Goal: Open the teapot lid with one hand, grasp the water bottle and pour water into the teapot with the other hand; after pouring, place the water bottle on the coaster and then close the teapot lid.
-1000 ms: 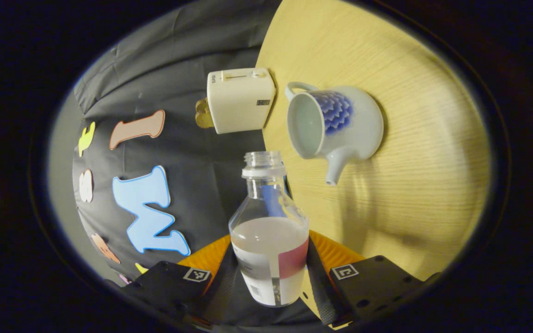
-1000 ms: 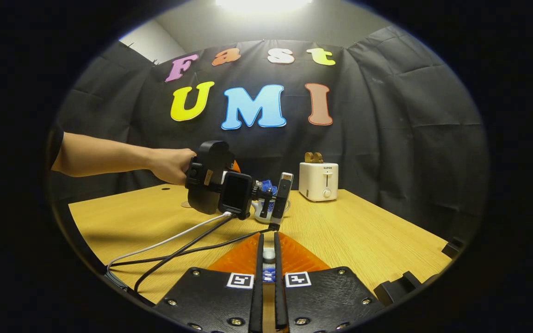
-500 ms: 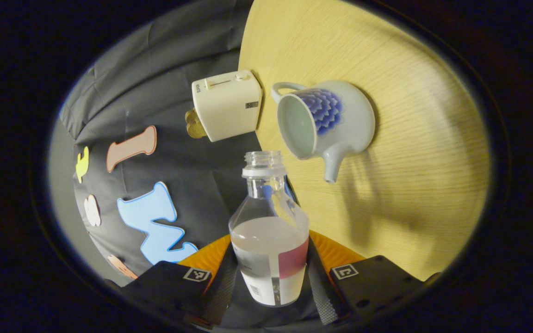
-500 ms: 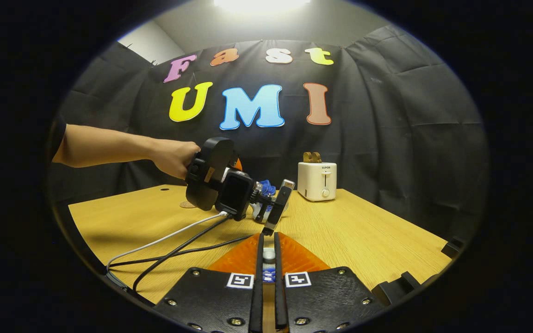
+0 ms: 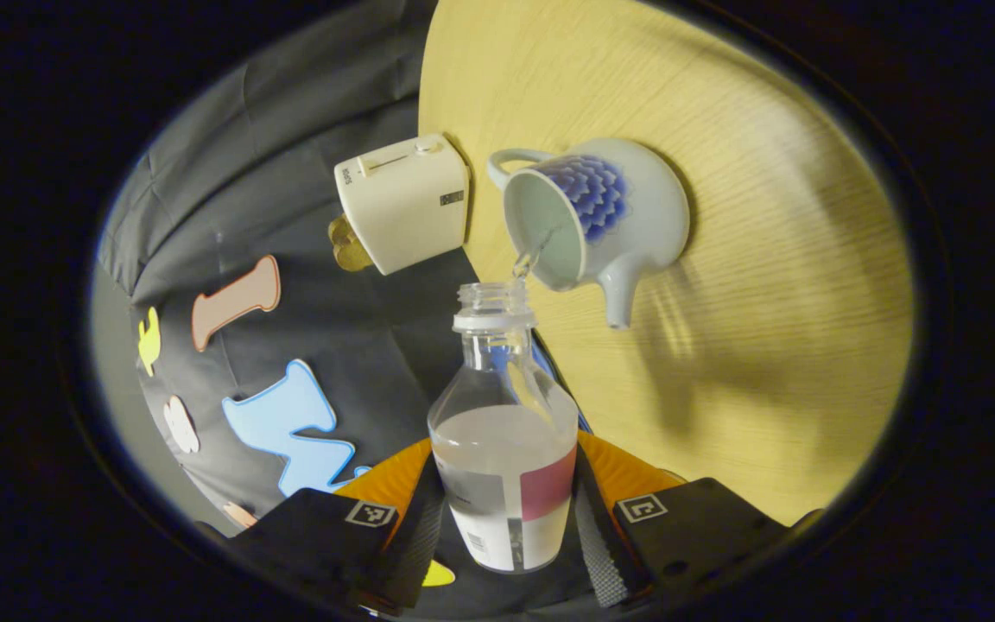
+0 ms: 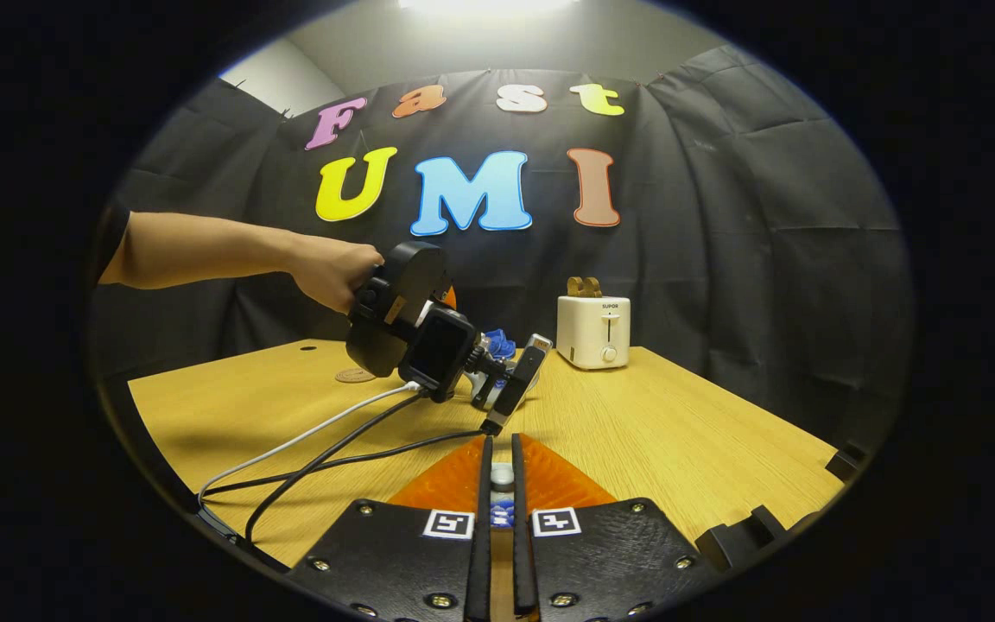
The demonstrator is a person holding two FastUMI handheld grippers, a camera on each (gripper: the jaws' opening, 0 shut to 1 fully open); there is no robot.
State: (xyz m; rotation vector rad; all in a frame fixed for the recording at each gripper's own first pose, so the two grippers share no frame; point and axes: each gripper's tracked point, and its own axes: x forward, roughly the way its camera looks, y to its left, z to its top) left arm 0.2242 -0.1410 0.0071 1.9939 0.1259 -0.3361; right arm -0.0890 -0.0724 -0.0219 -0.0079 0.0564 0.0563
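Observation:
My left gripper (image 5: 506, 497) is shut on a clear water bottle (image 5: 502, 432) with a white and red label, uncapped and partly full. The bottle is tipped, and a thin stream of water runs from its mouth into the open white teapot (image 5: 614, 220) with a blue pattern. In the right gripper view, a hand holds the left gripper (image 6: 504, 370) tilted over the teapot (image 6: 482, 396), which is mostly hidden behind it. My right gripper (image 6: 497, 458) is shut on the teapot lid (image 6: 502, 477), held near the table's front. A round coaster (image 6: 355, 376) lies at the back left.
A white toaster (image 6: 592, 333) stands at the back of the wooden table (image 6: 679, 441), right of the teapot. It also appears beside the teapot as the toaster (image 5: 402, 203) in the left gripper view. A white and a black cable (image 6: 316, 453) trail from the left gripper across the table.
The left gripper has tipped further and brought the bottle's mouth to the teapot's opening; water now streams out. The right gripper has kept still with the lid.

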